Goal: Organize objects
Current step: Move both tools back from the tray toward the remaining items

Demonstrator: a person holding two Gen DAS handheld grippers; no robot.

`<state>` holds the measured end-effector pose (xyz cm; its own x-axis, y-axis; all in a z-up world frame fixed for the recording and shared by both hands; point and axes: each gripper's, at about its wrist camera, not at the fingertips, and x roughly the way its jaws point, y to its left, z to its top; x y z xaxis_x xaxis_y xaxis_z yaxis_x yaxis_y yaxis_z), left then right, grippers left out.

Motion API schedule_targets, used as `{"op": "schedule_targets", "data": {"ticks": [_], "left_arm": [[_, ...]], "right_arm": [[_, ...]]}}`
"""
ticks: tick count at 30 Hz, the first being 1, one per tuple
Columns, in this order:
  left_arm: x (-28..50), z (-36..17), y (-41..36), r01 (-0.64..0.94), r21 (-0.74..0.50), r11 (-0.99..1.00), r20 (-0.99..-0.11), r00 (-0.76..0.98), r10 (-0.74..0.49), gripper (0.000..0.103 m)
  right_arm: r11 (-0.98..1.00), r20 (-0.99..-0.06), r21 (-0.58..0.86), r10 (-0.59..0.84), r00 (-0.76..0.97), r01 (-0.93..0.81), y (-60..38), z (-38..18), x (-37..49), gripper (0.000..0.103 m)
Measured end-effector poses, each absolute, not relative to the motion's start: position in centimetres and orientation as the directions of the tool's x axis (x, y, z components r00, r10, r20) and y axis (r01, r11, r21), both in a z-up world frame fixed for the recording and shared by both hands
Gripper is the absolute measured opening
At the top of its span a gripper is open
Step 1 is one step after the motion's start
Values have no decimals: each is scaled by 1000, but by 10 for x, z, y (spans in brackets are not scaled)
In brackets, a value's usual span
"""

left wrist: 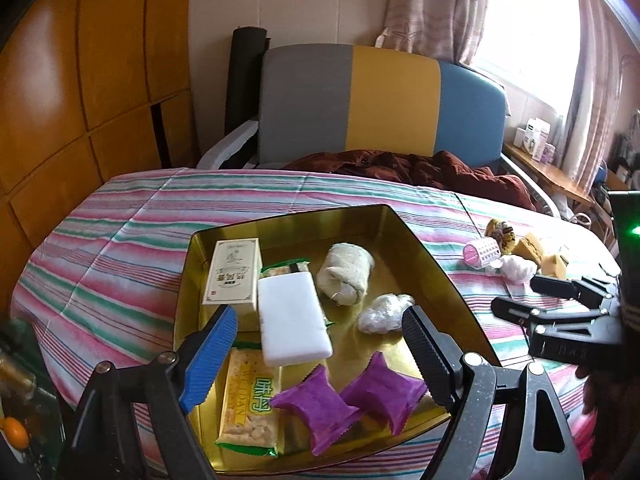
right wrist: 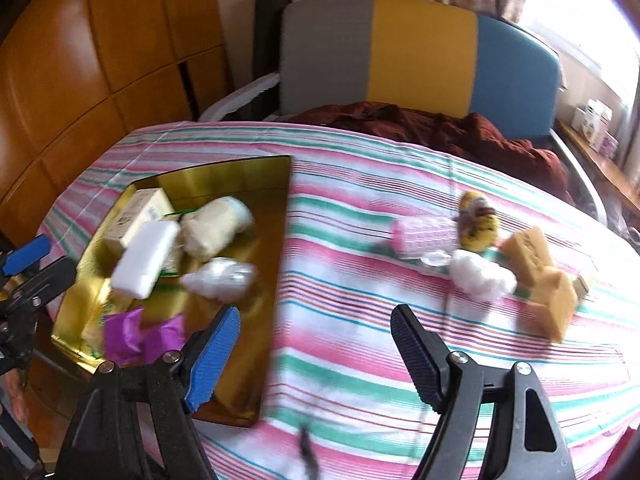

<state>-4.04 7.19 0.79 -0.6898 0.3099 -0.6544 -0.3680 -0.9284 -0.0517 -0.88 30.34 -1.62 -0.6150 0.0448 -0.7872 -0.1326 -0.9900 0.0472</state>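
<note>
**Both claws empty over the striped bed**

Left gripper [left wrist: 320,346] hangs with jaws apart above the gold tray [left wrist: 436,268], nothing between them. Right gripper [right wrist: 316,346] also gapes empty over the striped cloth [right wrist: 360,360]. Loose pieces wait beyond it: a pink roller [right wrist: 424,236], a white plastic wad [right wrist: 480,274], tan sponge blocks [right wrist: 536,264]. All look light; the sponges should squash, so pinch their flat sides gently

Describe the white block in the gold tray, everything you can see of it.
The white block is a plain, matte rectangular slab with rounded corners, foam-like or soap-like, unmarked. It lies flat in the gold tray, slightly angled, overlapping a green-edged snack packet and touching the cream carton beside it. No jaws touch it.
</note>
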Motion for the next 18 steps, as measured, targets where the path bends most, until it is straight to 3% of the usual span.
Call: {"op": "schedule_targets", "data": {"ticks": [18], "left_arm": [[-42, 14, 138, -518, 2, -855, -667, -638, 385, 85]], "right_arm": [[-885, -791, -34, 308, -529, -465, 485, -14, 12, 79]]}}
